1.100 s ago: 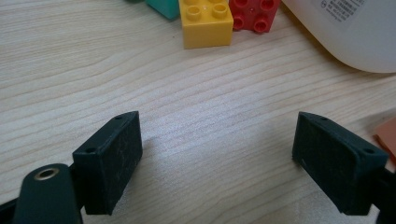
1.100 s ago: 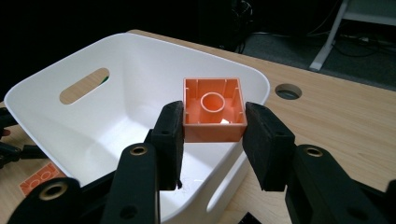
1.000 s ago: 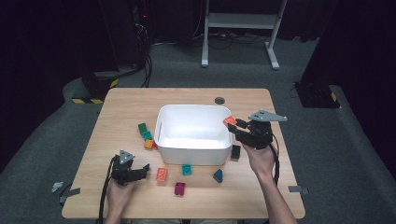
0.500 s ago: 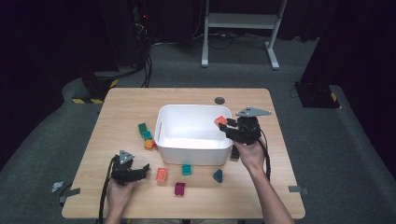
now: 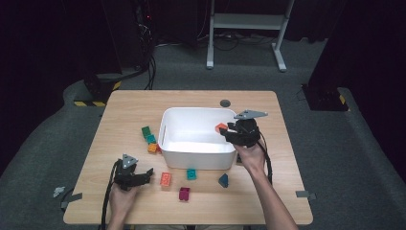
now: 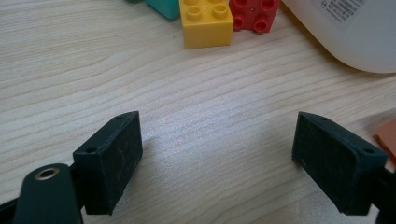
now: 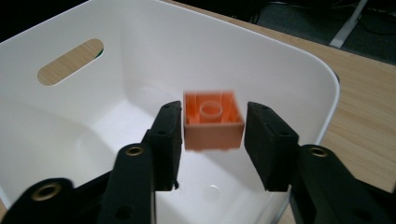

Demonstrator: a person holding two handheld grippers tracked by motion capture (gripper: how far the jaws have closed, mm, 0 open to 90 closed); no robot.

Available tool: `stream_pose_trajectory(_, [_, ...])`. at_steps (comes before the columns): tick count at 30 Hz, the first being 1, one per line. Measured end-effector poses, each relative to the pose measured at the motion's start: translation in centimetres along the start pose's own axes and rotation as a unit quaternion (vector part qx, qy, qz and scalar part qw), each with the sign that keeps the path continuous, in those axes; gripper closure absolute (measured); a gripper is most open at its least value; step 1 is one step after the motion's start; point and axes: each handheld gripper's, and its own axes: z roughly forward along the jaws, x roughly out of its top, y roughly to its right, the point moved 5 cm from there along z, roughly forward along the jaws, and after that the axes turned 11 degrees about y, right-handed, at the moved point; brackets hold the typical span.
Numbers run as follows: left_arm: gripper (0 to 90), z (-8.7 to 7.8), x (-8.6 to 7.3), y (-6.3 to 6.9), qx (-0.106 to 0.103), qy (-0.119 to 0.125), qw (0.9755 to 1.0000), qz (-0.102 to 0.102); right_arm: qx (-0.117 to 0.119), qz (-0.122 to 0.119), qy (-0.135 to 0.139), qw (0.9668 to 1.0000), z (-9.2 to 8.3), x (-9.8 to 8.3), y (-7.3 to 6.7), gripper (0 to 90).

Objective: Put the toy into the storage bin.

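Note:
A white bin [image 5: 165,129] stands mid-table. My right gripper [image 5: 227,134] hovers over its right rim. In the right gripper view an orange brick [image 7: 214,120], blurred, hangs between the jaws above the bin's floor [image 7: 116,126]. The right gripper [image 7: 212,128] has just been opening, and thin gaps show between the pads and the brick. That brick is an orange spot [image 5: 221,127] in the high view. My left gripper [image 5: 146,173] rests low at the front left. The left gripper [image 6: 215,154] stands open over bare wood.
Loose bricks lie around the bin: green [image 5: 146,131], teal [image 5: 151,139] and orange-yellow [image 5: 153,148] at its left, others [image 5: 165,178] in front. In the left gripper view a yellow brick [image 6: 205,21] and a red brick [image 6: 254,14] lie ahead beside the bin wall [image 6: 345,28].
The right gripper moved left and down from beside the bin to over its right rim. Its jaws have parted from the orange brick. The left gripper stayed put.

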Motion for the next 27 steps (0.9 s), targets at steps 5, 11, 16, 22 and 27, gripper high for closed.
stream_pose_trajectory(5, [16.2,0.0,0.0,0.0,0.000,0.000,1.0000,0.000,-0.001,-0.008,0.006,1.0000,0.0,0.1,-0.2,42.9])
stream_pose_trajectory(11, [16.2,0.0,0.0,0.0,0.000,0.000,1.0000,0.000,-0.005,-0.007,0.044,0.9990,-2.1,0.9,-0.1,40.9])
stream_pose_trajectory(16, [16.2,0.0,0.0,0.0,0.000,0.000,1.0000,0.000,-0.012,-0.003,0.067,0.9977,-3.6,1.0,0.3,39.8])
stream_pose_trajectory(22, [16.2,0.0,0.0,0.0,0.000,-0.002,1.0000,0.002,-0.028,0.005,0.087,0.9958,-5.1,0.6,1.0,37.2])
stream_pose_trajectory(27, [16.2,0.0,0.0,0.0,0.000,-0.002,1.0000,0.003,-0.044,0.005,0.106,0.9934,-6.4,0.2,1.5,36.9])
